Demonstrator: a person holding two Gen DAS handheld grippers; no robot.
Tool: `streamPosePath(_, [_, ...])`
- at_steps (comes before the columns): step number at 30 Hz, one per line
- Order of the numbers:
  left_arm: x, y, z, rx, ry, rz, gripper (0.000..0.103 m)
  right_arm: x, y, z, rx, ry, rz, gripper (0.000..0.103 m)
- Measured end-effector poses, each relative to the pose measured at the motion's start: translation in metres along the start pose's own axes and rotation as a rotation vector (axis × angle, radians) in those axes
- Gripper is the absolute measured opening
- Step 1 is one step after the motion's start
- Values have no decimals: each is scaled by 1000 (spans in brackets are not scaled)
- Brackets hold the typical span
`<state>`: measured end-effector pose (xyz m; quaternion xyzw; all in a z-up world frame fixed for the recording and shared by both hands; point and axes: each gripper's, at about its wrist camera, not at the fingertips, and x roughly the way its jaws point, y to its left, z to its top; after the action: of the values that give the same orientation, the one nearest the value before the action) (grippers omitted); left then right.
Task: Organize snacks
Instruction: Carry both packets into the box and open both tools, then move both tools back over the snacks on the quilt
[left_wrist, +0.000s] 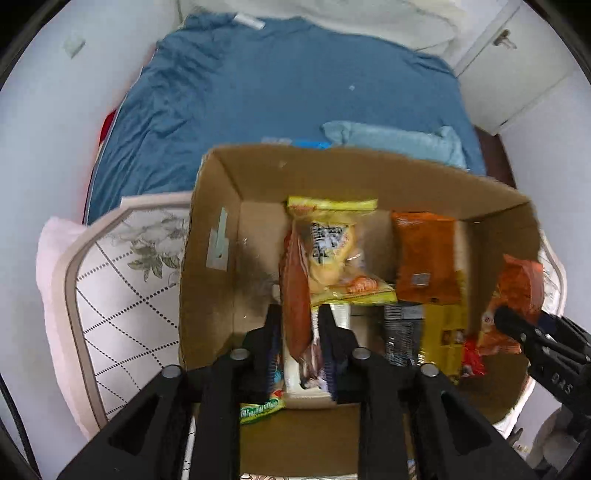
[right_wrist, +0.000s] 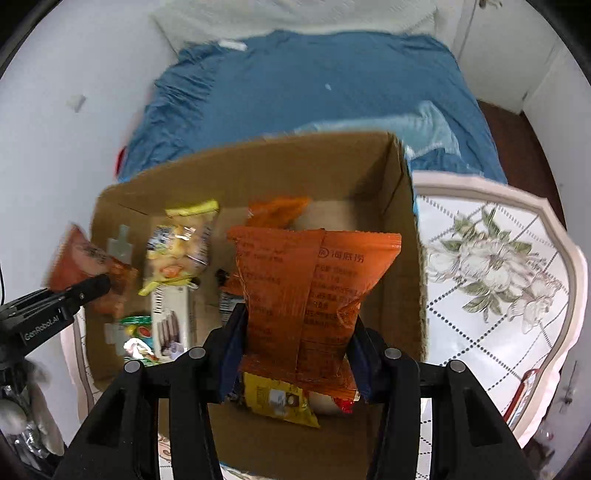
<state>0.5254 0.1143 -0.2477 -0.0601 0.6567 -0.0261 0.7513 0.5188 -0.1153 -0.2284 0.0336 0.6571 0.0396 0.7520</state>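
nearest the lens in the left wrist view, the left gripper (left_wrist: 297, 325) has its jaws closed narrow on a reddish-brown snack packet (left_wrist: 295, 291), held edge-on and upright over the open cardboard box (left_wrist: 207, 258). in the right wrist view, the right gripper (right_wrist: 299, 332) has its jaws clamped on the lower part of a big orange snack bag (right_wrist: 314, 288), which stands upright above the box's (right_wrist: 406, 229) right half.

inside the box, a yellow-edged clear bag of puffed snacks (left_wrist: 332, 251) lies near the middle, just behind the left gripper's packet. an orange pouch (left_wrist: 424, 254) lies to its right, with a yellow packet (left_wrist: 443, 332) nearer the camera. a white carton (right_wrist: 173, 321) printed with dark sticks lies along the box floor, and a green-labelled wrapper (left_wrist: 262, 406) lies at the near edge below the left gripper.

the box sits on a white desk (right_wrist: 498, 295) with a grey-green floral print and dotted diamond lines. beyond it lies a bed with a blue sheet (left_wrist: 277, 92) and a folded light blue towel (left_wrist: 399, 140) just behind the box's far wall.
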Motion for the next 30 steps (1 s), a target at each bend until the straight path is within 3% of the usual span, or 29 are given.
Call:
streamPosePath(1, [8,3,1,-11,18,-7,30,4,1,0,-11,5,-16,93])
streamPosePath(2, [14,5,2,-21,35,-12,33,6,1,-2,-20,3,-23,98])
streamPosePath(7, [18,3,0,-16,14,-20,83,8,4,-5,-30,11,-27,98])
streamPosePath(8, [17,2,-1,-10,10,-15,86,7,4,-6,-29,10,-27,98])
streamPosePath(13, [5,-5,-3,-5,-23,-27,96,1,5,-8,-31,-3,-36,98])
streamPosePath(21, [-28,-19,-25,28,-104,-16,98,-21,10,-24,-52,-58,-69,99])
streamPosePath(30, [-77,-29,-76,28,-250,33,98,-61,15,-63,-54,-161,-75,99])
